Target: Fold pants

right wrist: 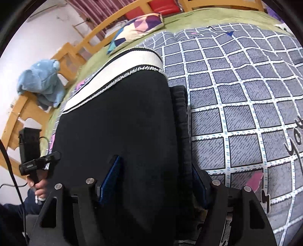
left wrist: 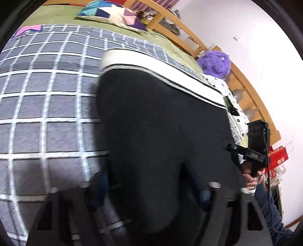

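Observation:
Black pants (left wrist: 161, 128) with a white side stripe (left wrist: 151, 62) lie folded lengthwise on the grey checked blanket (left wrist: 47, 94). My left gripper (left wrist: 149, 189) is at their near end, blue-padded fingers either side of the cloth, shut on it. In the right wrist view the pants (right wrist: 117, 123) run away from me, the stripe (right wrist: 121, 68) along their left edge and the ribbed waistband (right wrist: 181, 113) on the right. My right gripper (right wrist: 153, 181) is shut on that near end, blue pads (right wrist: 111, 179) pressing the fabric. Each gripper shows in the other's view (left wrist: 251, 149) (right wrist: 36, 162).
A green sheet (left wrist: 56, 13) and a patterned pillow (left wrist: 113, 13) lie at the far end. The wooden bed rail (left wrist: 189, 36) runs along the side. A purple plush toy (left wrist: 215, 62) and a blue plush toy (right wrist: 41, 81) sit by the rail. Red boxes (left wrist: 278, 155) stand beyond the bed.

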Action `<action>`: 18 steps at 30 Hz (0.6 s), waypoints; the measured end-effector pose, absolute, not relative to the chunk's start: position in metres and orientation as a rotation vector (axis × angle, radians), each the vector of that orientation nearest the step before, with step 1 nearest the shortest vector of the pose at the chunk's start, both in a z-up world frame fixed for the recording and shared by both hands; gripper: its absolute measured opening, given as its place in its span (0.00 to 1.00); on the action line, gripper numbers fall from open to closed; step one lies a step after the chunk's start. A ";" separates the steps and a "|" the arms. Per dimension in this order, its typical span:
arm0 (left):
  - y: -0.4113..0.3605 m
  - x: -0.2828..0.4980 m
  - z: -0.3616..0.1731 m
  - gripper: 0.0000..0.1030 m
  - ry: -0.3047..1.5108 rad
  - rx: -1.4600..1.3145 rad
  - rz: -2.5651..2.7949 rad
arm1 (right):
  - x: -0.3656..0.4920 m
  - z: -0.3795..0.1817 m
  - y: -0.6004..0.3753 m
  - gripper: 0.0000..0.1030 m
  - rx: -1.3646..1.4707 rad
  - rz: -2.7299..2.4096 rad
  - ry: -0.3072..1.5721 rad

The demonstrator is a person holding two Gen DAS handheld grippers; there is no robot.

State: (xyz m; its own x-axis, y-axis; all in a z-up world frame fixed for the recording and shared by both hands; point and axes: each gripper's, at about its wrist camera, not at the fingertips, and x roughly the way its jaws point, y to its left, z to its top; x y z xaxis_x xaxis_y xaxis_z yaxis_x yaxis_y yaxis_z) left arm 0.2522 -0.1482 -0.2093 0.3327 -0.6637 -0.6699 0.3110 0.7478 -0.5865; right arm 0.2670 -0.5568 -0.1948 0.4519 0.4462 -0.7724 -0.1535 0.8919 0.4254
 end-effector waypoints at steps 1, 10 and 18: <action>-0.151 0.256 -0.210 0.53 1.067 -0.394 -0.645 | 0.268 -0.195 -0.556 0.66 0.316 0.381 1.041; -0.108 0.255 -0.129 0.19 1.039 -0.442 -0.688 | 0.246 -0.140 -0.550 0.22 0.545 0.374 0.989; 0.028 0.251 -0.088 0.21 0.988 -0.340 -0.504 | 0.227 -0.098 -0.408 0.21 0.506 0.567 0.836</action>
State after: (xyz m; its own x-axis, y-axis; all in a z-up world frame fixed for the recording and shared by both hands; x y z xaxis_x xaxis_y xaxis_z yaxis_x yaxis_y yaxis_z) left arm 0.2508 0.0279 -0.0884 0.4504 -0.5486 -0.7044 0.2485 0.8348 -0.4913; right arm 0.2274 -0.4084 -0.0977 0.5421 0.6439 -0.5399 -0.2639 0.7404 0.6182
